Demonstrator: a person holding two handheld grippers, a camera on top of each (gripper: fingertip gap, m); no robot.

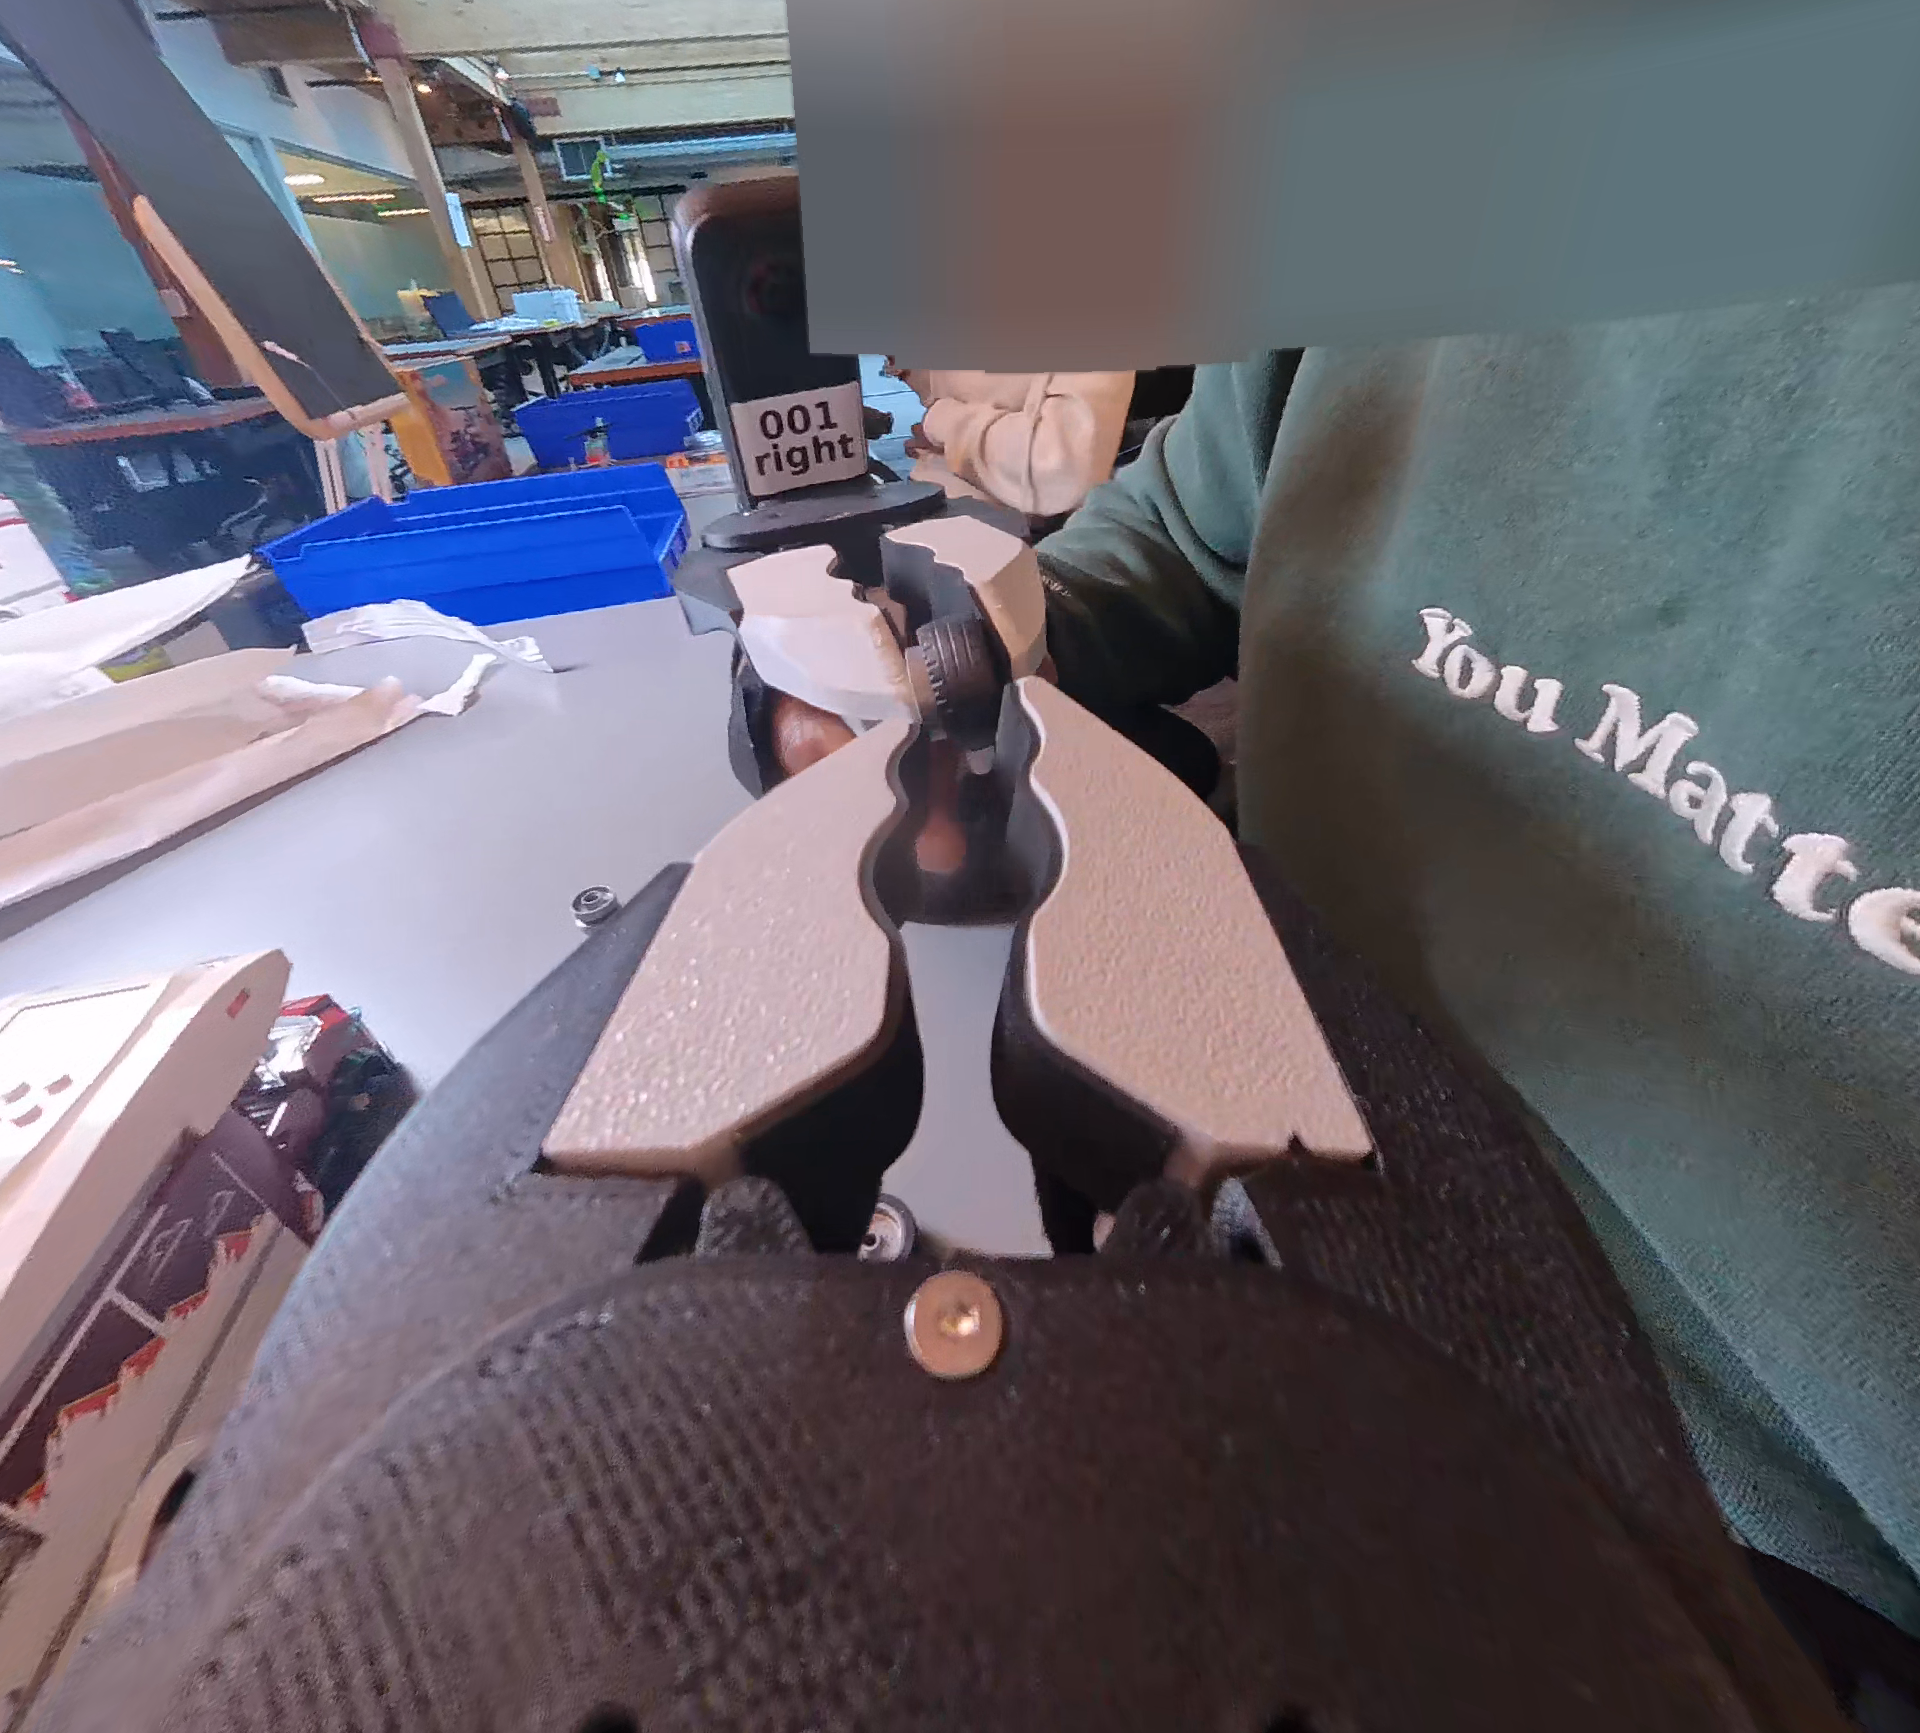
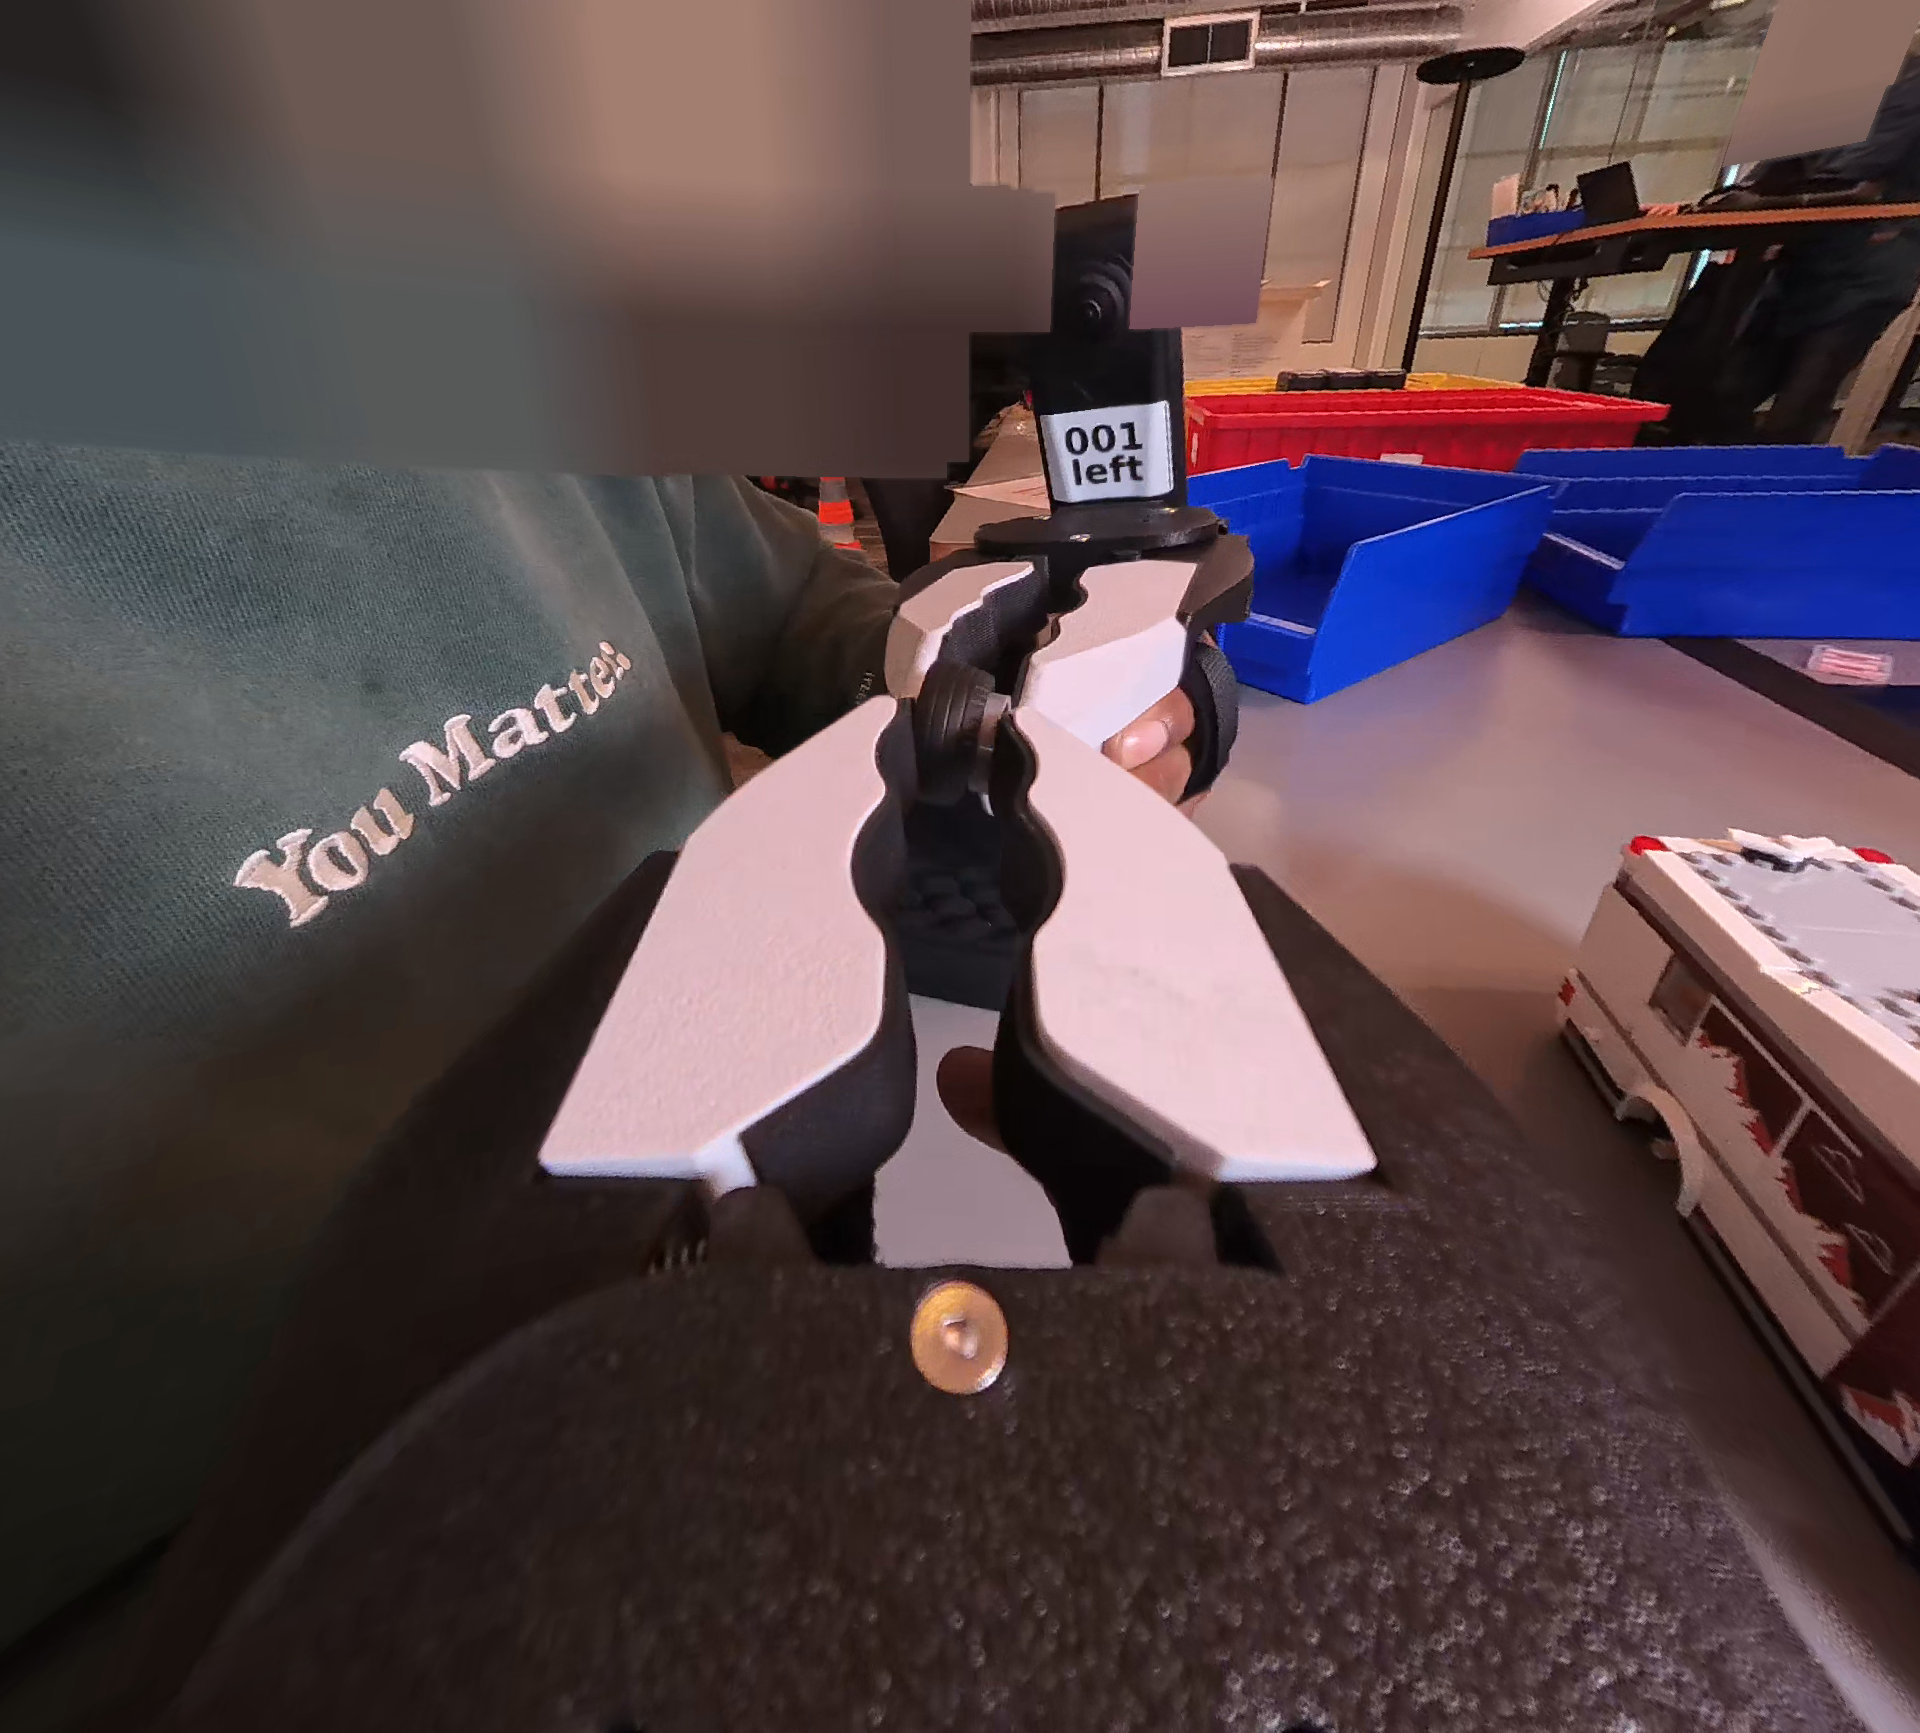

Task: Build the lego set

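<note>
My two grippers meet tip to tip above the grey table (image 1: pixel 436 810). A small black toy wheel (image 1: pixel 951 670) with a grey hub sits between them. In the left wrist view, my left gripper (image 1: pixel 961 722) has its tips closed around the wheel and the grey pin below it. The right gripper (image 1: pixel 914 613) faces it from beyond. In the right wrist view the same wheel (image 2: pixel 951 712) sits between the tips of my right gripper (image 2: pixel 956 733), with the hub against one pad. The left gripper (image 2: pixel 1013 634) is just behind it, with a hand on its grip.
A white and dark red toy van (image 2: pixel 1766 1039) stands on the table, also seen in the left wrist view (image 1: pixel 125 1164). Two small loose wheels (image 1: pixel 595 904) lie on the table. Blue bins (image 2: pixel 1382 561), a red bin (image 2: pixel 1403 426) and torn paper bags (image 1: pixel 156 727) lie farther back. A person in a green sweatshirt (image 1: pixel 1558 748) is close by. The grippers are tip to tip, or close to it.
</note>
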